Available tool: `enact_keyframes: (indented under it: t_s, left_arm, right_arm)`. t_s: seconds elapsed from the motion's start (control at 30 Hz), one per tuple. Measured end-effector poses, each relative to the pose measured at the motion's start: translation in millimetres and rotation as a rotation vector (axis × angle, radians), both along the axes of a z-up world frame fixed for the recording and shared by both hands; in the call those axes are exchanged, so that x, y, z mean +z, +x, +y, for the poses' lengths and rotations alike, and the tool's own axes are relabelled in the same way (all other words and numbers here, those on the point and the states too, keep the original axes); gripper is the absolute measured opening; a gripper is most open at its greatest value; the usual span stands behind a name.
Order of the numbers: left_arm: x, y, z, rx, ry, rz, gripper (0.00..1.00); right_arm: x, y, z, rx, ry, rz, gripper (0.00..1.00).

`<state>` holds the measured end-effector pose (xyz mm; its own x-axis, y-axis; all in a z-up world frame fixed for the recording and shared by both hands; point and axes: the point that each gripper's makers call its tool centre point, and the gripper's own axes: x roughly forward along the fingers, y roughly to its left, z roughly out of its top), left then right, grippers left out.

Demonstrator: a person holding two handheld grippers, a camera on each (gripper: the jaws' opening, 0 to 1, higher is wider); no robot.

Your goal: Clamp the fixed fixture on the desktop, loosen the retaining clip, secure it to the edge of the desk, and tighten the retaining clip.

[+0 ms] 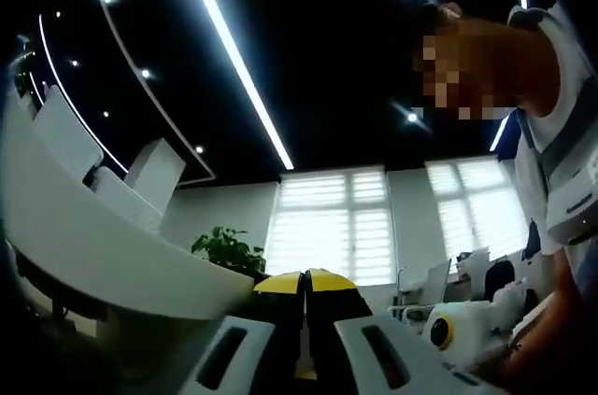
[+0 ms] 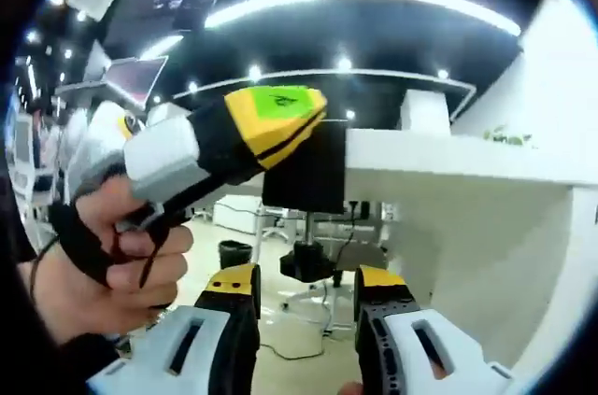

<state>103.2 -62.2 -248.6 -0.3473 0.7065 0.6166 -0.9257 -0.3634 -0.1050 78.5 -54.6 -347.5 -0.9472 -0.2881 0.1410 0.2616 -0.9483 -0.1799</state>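
1. Fixture location — in the right gripper view the black fixture (image 2: 304,180) sits on the edge of the white desk (image 2: 439,157). Its flat matte plate lies against the desk's edge face, and a stem with a round black knob (image 2: 308,262) hangs below at six o'clock. I judge the knob to be the retaining clip's tightening part.

2. Left gripper (image 2: 280,124) — it enters the right gripper view from nine o'clock, held in the person's hand (image 2: 112,264). Its yellow-and-black tips press against the plate's upper left corner, probably to steady the fixture while the clip is worked. In its own view the jaws meet with no gap between the yellow tips; whether anything is pinched there, I cannot tell.

3. Right gripper (image 2: 308,288) — jaws well apart, nothing between them, pointed up at the knob from below — apparently positioned to close on it.

4. Surfaces: desk smooth, white, curved; gripper bodies glossy white plastic with dark slots.
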Motion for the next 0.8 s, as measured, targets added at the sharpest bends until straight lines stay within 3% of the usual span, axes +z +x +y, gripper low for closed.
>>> enact_keyframes:
  t_s: [0.23,0.33,0.53,0.67,0.8]
  left_arm:
    - [0.1,0.5,-1,-0.001,-0.001,0.000,0.02]
    - [0.1,0.8,-1,-0.003,0.000,0.003,0.02]
    - [-0.3,1.1,-3,-0.004,0.000,-0.001,0.02]
    - [-0.2,1.4,-3,-0.004,0.002,-0.001,0.02]
    - [-0.2,1.4,-3,-0.006,0.004,-0.001,0.02]
  right_arm:
    - [4.8,-21,5,-0.043,-0.079,-0.039,0.38]
    - [4.4,-24,-8,0.027,-0.060,-0.044,0.28]
    - [4.6,-23,-9,0.063,-0.068,-0.055,0.27]
    - [4.4,-23,-11,0.131,-0.058,-0.040,0.26]
    - [4.3,-22,-16,0.297,-0.057,-0.033,0.26]
